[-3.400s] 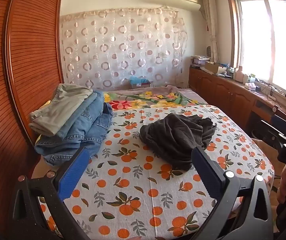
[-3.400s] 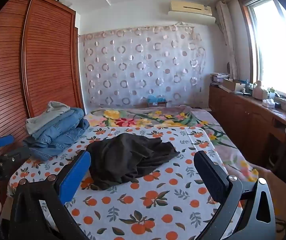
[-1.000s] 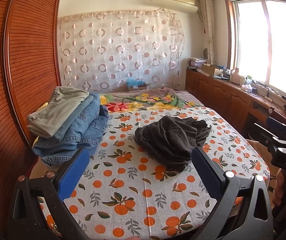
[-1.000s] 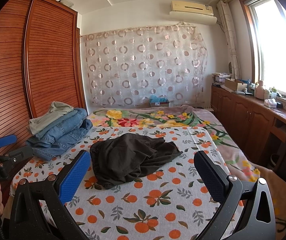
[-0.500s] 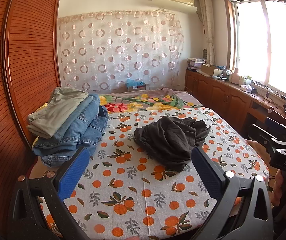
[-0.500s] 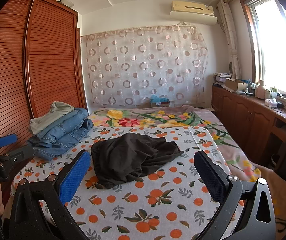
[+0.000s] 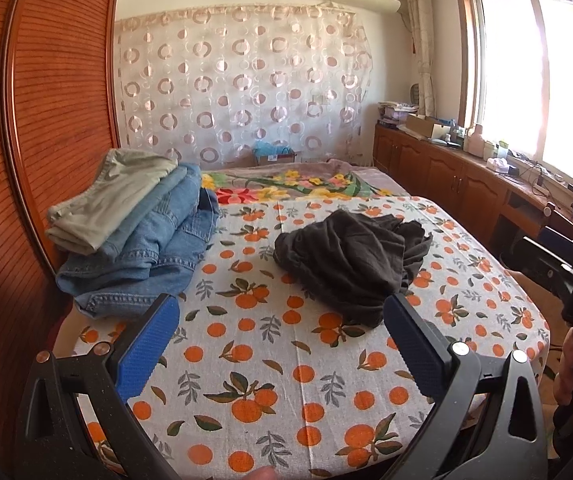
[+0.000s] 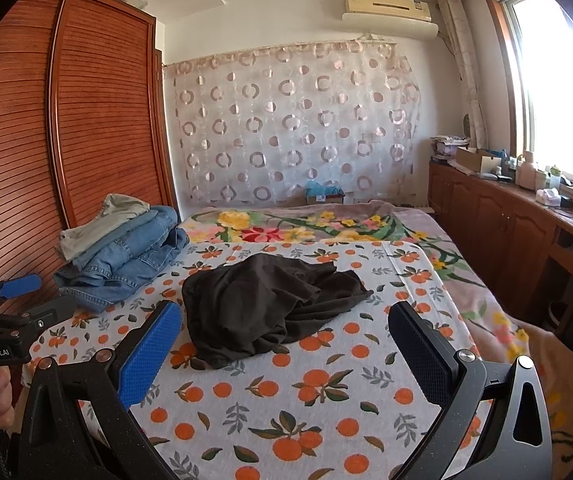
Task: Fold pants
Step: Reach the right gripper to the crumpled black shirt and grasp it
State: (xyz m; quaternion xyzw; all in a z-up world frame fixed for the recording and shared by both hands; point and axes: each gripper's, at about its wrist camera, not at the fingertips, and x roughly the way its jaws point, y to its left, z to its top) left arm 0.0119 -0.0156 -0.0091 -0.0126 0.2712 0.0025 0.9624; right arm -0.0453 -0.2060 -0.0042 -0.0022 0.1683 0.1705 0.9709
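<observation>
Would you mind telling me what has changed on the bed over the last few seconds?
Very little. Both cameras have shifted slightly, with no clear approach; neither the left gripper nor the right gripper has taken hold of anything, fingers still wide open. The dark pants remain crumpled on the orange-print sheet, and the folded stack stays by the wardrobe.

Your left wrist view looks from the bed's near left corner toward the circle-patterned sheer curtain (image 7: 242, 92); your right wrist view faces likewise from further right. Both stand back, sharing the crumpled dark brown pants (image 7: 350, 264) on the orange-print bedsheet (image 8: 326, 396).
</observation>
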